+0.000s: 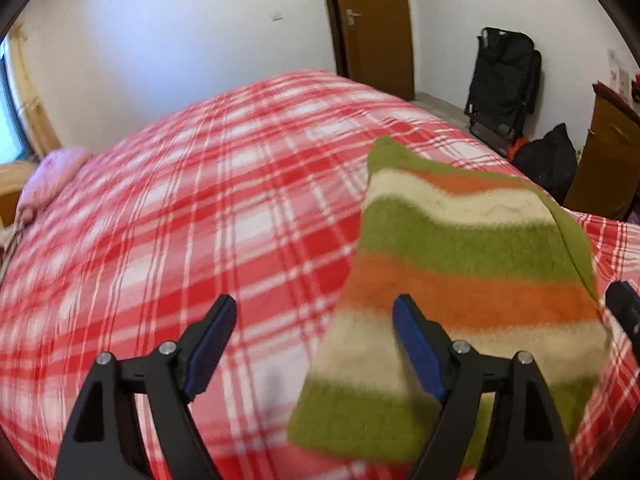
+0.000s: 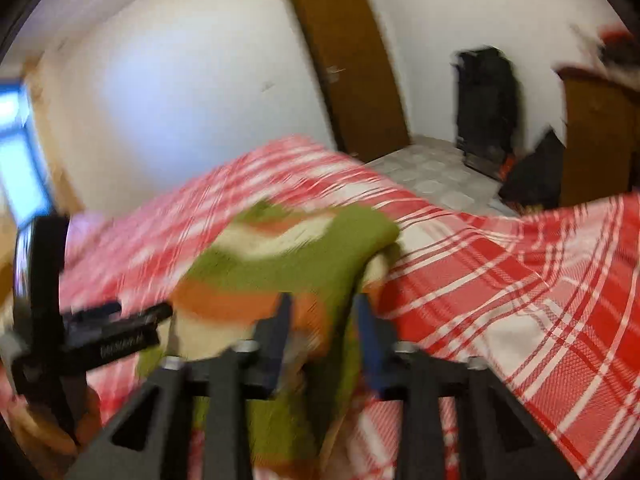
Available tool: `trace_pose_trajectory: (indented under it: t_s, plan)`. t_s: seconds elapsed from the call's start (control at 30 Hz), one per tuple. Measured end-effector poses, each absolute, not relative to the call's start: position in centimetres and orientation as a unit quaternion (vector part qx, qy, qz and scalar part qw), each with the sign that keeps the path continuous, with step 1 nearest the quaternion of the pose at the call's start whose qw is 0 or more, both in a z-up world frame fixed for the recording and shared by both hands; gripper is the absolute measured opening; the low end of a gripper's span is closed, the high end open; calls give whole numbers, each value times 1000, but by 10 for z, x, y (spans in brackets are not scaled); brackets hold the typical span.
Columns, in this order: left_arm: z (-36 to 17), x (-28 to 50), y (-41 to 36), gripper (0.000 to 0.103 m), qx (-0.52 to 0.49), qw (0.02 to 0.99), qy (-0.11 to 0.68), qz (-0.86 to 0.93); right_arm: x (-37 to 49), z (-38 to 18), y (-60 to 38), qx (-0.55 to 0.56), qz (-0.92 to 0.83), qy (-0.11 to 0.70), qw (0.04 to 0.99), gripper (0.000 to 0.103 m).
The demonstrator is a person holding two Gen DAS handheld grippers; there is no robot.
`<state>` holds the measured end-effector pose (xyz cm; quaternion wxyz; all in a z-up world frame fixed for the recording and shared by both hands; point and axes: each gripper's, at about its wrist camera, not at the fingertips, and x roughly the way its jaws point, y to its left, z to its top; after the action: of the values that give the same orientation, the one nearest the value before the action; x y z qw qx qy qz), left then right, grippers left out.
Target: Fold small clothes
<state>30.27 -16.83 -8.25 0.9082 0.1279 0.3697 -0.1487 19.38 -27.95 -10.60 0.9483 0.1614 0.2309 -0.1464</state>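
From the left wrist camera no writing can be read anywhere. The left gripper [image 1: 314,324] stands wide open above the red and white checked bedspread [image 1: 168,216], its blue-padded fingers [image 1: 208,348] well apart and nothing pinched between them. The striped knitted garment [image 1: 460,264], banded in green, cream and orange, lies spread on the bedspread to the right of the gripper's centre line; its near left edge runs under the right-hand finger, but whether that finger touches the cloth cannot be told. At the far right edge a dark tip of the right gripper [image 1: 626,312] shows just beside the garment's right side. Behind the bed stand a brown door [image 1: 372,20], a black folded chair [image 1: 504,84] against the wall and a pink pillow [image 1: 52,176] at the left. The right wrist view is badly blurred; there is lettering on the side of the left gripper [image 2: 116,328] at the left, too smeared to read. Here the right gripper [image 2: 324,316] has its jaws drawn narrow, and the striped knitted garment [image 2: 296,256] is bunched directly between and over them, gripped and lifted off the checked bedspread [image 2: 500,280], with its green folds hanging down between the fingers. The brown door [image 2: 348,64] is behind.
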Motion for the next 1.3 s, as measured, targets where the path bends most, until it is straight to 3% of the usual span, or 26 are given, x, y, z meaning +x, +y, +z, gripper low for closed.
trace_pose_trajectory:
  t_s: [0.13, 0.33, 0.77, 0.9, 1.03, 1.3]
  plan:
    - [-99, 287, -157, 83, 125, 906, 387, -120, 192, -117, -248, 101, -136, 255, 952, 23]
    - [-116, 284, -158, 83, 138, 902, 393, -111, 205, -151, -267, 148, -146, 320, 924, 23]
    - [-121, 293, -161, 85, 139, 895, 409, -112, 212, -151, -270, 139, -140, 330, 923, 27]
    - [-117, 278, -153, 85, 138, 893, 412, -120, 202, -146, -267, 161, -146, 334, 917, 35]
    - [-116, 259, -137, 85, 130, 895, 409, -120, 179, -142, -249, 158, -154, 328, 919, 55]
    - [-134, 226, -109, 85, 138, 883, 434, -114, 147, -139, -213, 122, -140, 342, 921, 55]
